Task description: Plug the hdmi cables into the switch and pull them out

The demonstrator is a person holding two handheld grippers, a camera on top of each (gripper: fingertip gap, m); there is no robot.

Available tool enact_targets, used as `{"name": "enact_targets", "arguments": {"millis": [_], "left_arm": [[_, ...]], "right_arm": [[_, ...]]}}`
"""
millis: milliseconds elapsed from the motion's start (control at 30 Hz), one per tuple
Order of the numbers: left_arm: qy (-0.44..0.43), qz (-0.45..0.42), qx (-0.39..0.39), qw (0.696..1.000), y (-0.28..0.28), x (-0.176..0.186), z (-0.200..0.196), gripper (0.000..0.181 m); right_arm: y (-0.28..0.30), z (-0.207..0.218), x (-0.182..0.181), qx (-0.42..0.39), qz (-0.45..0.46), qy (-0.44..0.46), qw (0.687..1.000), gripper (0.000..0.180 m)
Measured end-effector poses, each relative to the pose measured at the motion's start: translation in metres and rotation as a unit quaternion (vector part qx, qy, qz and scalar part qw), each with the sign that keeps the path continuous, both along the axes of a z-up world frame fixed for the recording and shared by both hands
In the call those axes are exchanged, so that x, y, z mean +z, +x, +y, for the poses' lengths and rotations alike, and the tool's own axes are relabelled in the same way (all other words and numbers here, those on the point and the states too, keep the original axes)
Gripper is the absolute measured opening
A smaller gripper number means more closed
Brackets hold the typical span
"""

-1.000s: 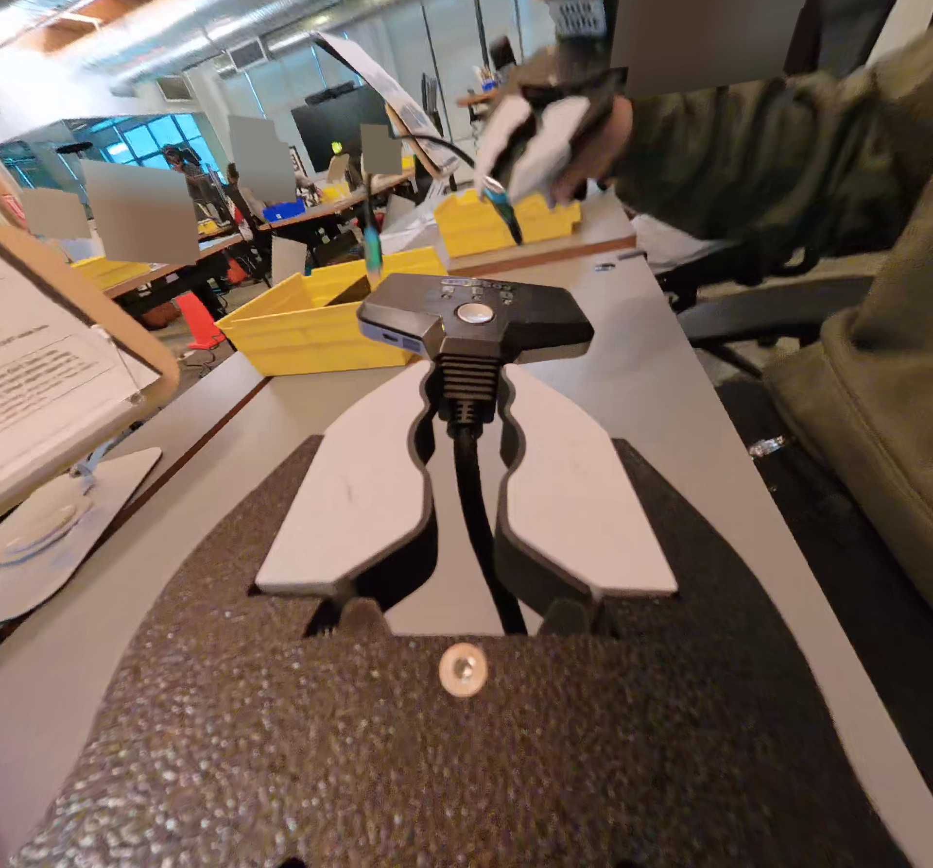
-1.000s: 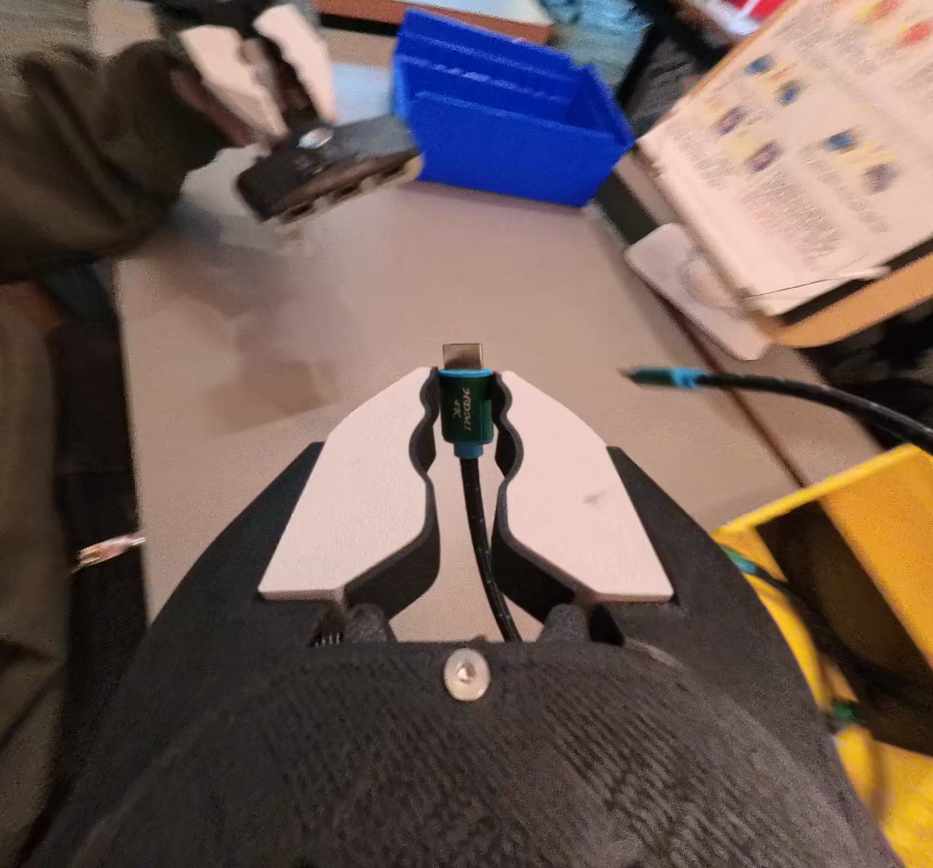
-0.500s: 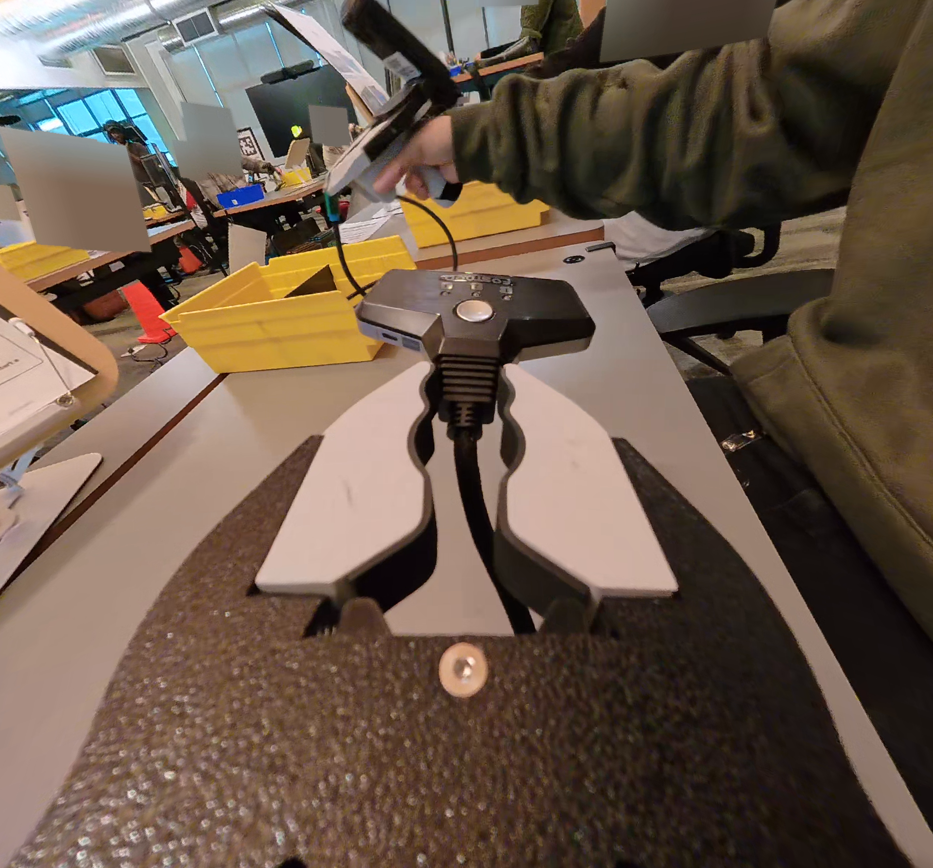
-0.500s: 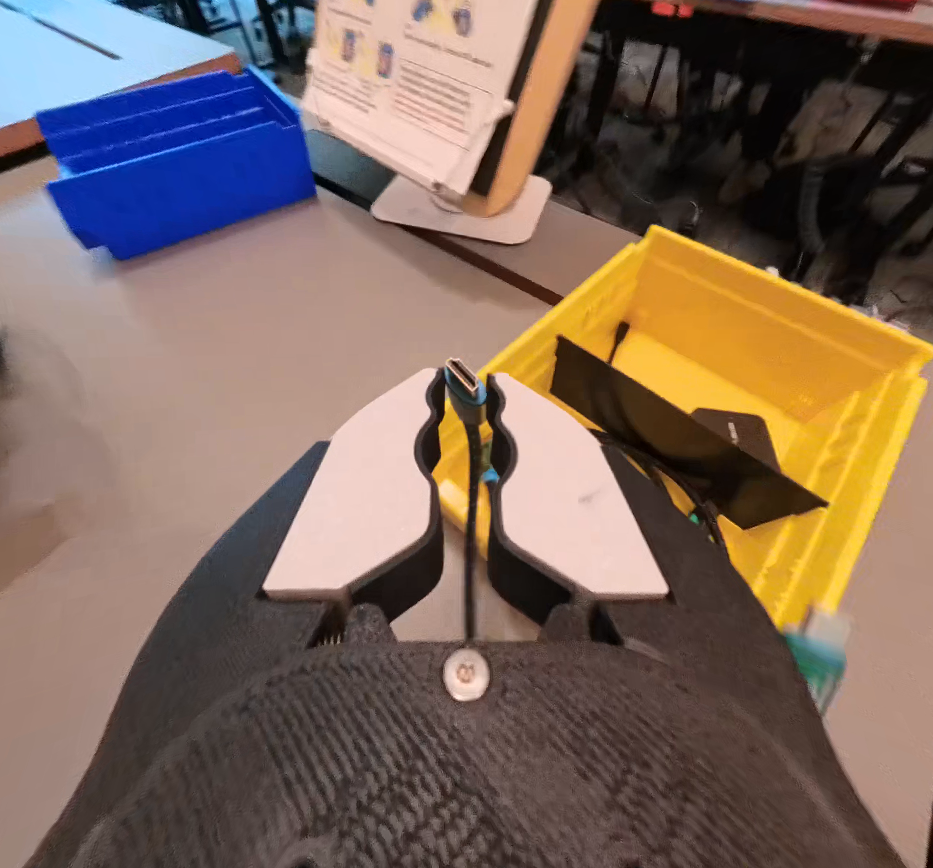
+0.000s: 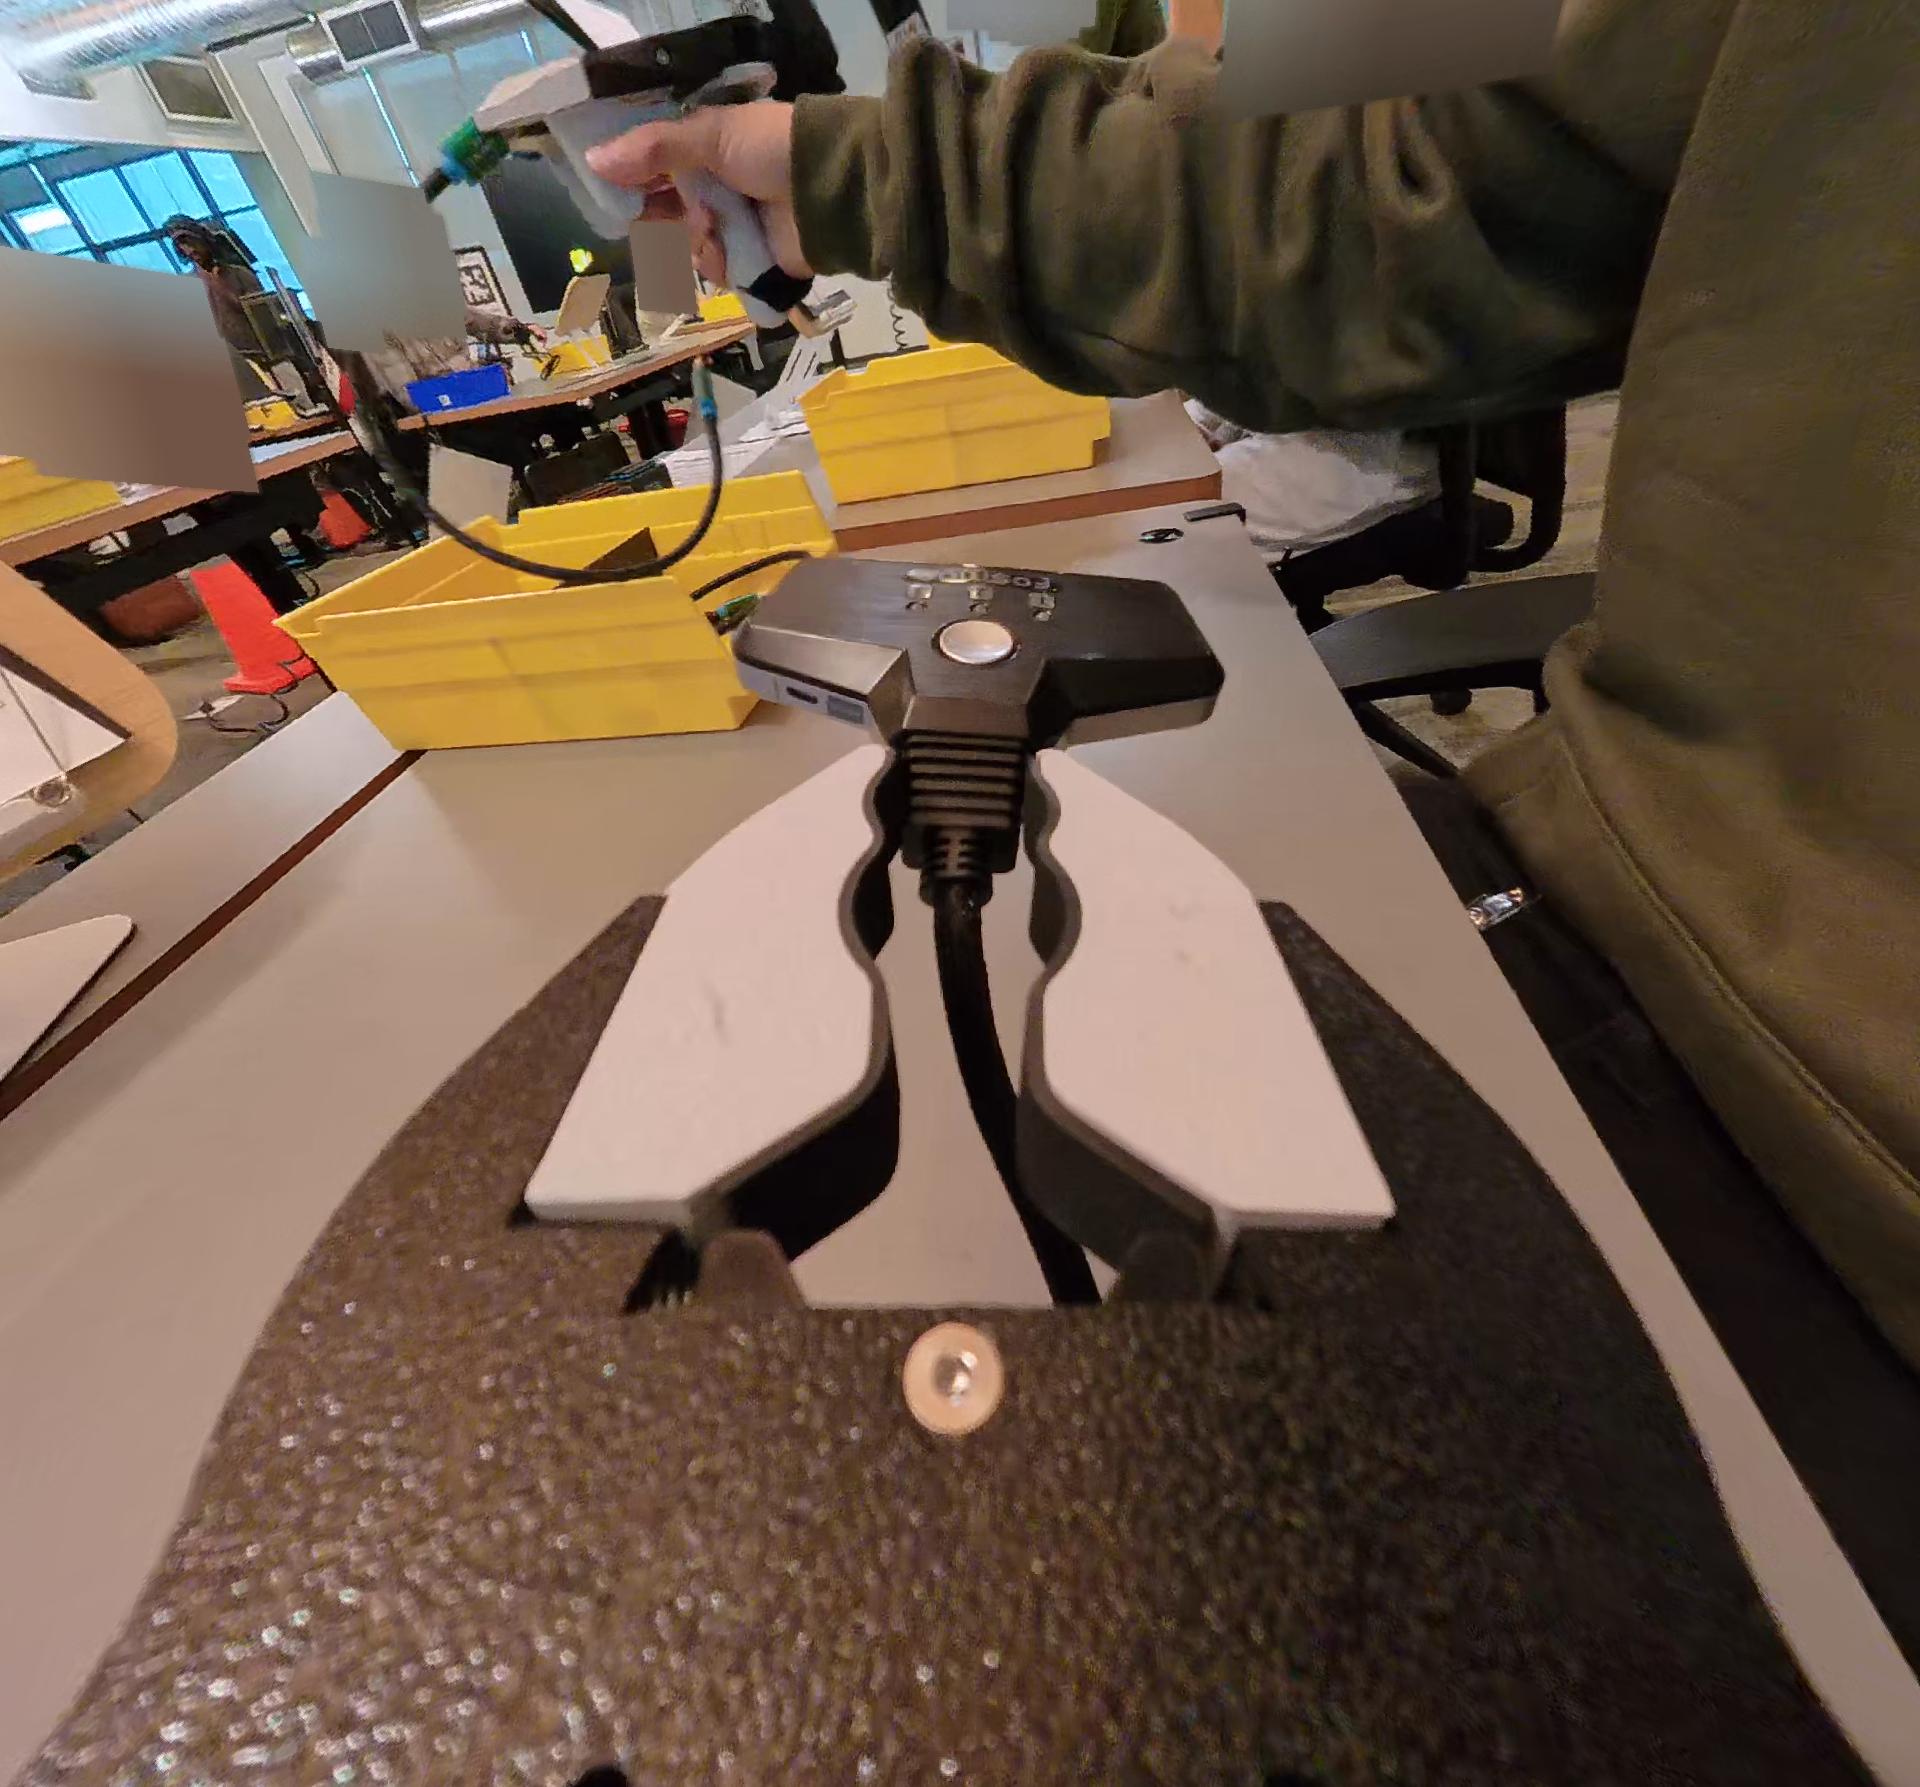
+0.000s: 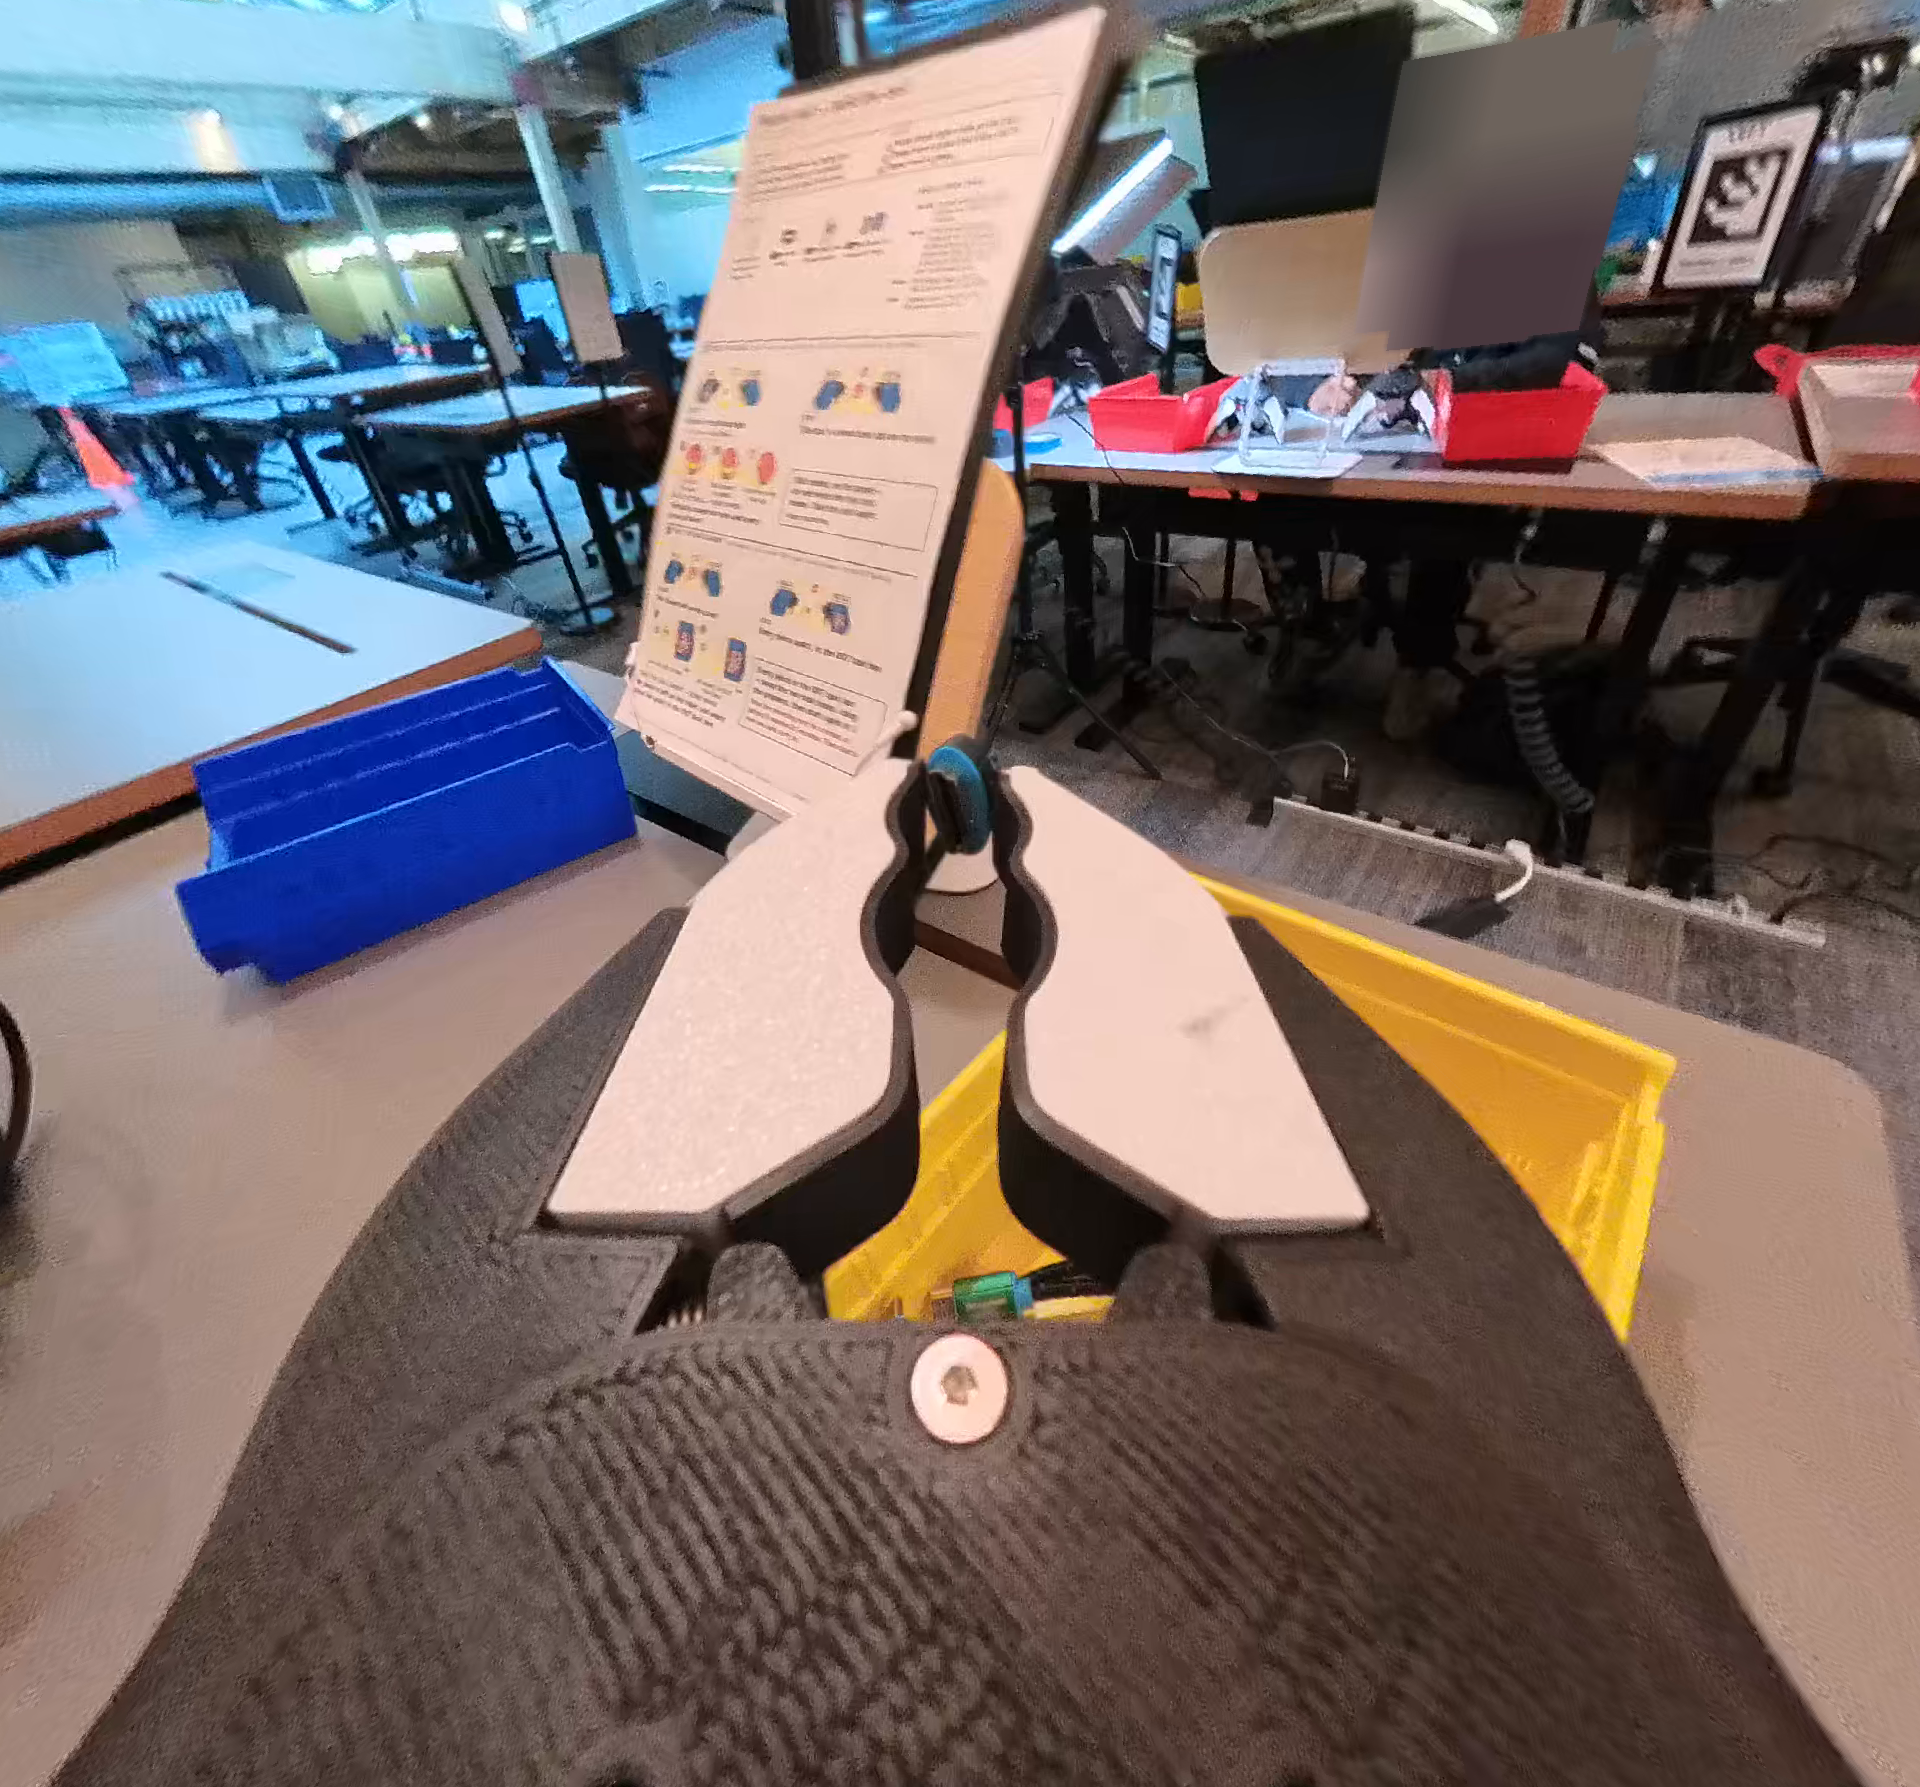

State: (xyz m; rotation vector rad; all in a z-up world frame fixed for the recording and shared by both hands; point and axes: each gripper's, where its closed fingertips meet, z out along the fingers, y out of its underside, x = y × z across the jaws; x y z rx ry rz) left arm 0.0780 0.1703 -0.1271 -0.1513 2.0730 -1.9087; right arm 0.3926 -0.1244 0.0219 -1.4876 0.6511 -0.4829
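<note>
With the left gripper (image 5: 961, 802) clamped on the switch (image 5: 977, 641) at frame centre and the right gripper (image 6: 961, 807) pinching an HDMI cable (image 6: 958, 802) high at upper left, I'd lower slowly, squaring plug to port.

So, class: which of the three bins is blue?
The blue bin left of the right claw, by the instruction board; the others are yellow.

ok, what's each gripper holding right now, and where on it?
Left gripper clamps the switch by its ribbed cable collar. Right gripper pinches an HDMI cable at its blue-banded plug end.
</note>
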Motion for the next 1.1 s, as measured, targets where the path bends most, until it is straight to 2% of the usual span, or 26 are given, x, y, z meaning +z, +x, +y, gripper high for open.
{"name": "enact_targets", "arguments": {"millis": [100, 233, 400, 467, 600, 700, 833, 900, 1000, 1100], "left_arm": [[0.003, 0.002, -0.001, 1.000, 0.000, -0.002, -0.001, 0.021], [0.001, 0.000, 0.002, 1.000, 0.000, 0.000, 0.001, 0.021], [-0.011, 0.006, -0.002, 1.000, 0.000, -0.001, 0.005, 0.021], [-0.008, 0.008, -0.003, 1.000, 0.001, -0.003, 0.003, 0.021], [-0.003, 0.012, -0.007, 1.000, 0.001, -0.007, -0.001, 0.021], [-0.005, 0.014, -0.008, 1.000, 0.001, -0.007, 0.000, 0.021], [-0.001, 0.016, -0.008, 1.000, 0.001, -0.009, -0.002, 0.021], [0.002, 0.017, -0.010, 1.000, 0.001, -0.010, -0.003, 0.021], [0.002, 0.019, -0.012, 1.000, 0.001, -0.011, -0.004, 0.021], [0.002, 0.022, -0.015, 1.000, 0.000, -0.011, -0.005, 0.021]], "right_arm": [[0.020, -0.012, -0.025, -0.024, 0.018, 0.047, 0.998, 0.012], [0.036, -0.035, -0.058, -0.086, 0.020, 0.039, 0.995, 0.012], [0.029, -0.071, -0.060, -0.147, -0.019, 0.060, 0.987, 0.012], [0.026, -0.085, -0.077, -0.173, -0.012, 0.027, 0.984, 0.012], [0.013, -0.085, -0.110, -0.138, 0.018, 0.006, 0.990, 0.011], [0.006, -0.079, -0.140, -0.148, 0.023, -0.097, 0.984, 0.011], [0.003, -0.084, -0.182, -0.181, 0.048, -0.231, 0.955, 0.011], [-0.003, -0.077, -0.195, -0.162, 0.057, -0.284, 0.943, 0.012], [-0.011, -0.076, -0.215, -0.137, 0.057, -0.408, 0.901, 0.015], [-0.026, -0.078, -0.240, -0.096, 0.112, -0.472, 0.869, 0.024]]}}
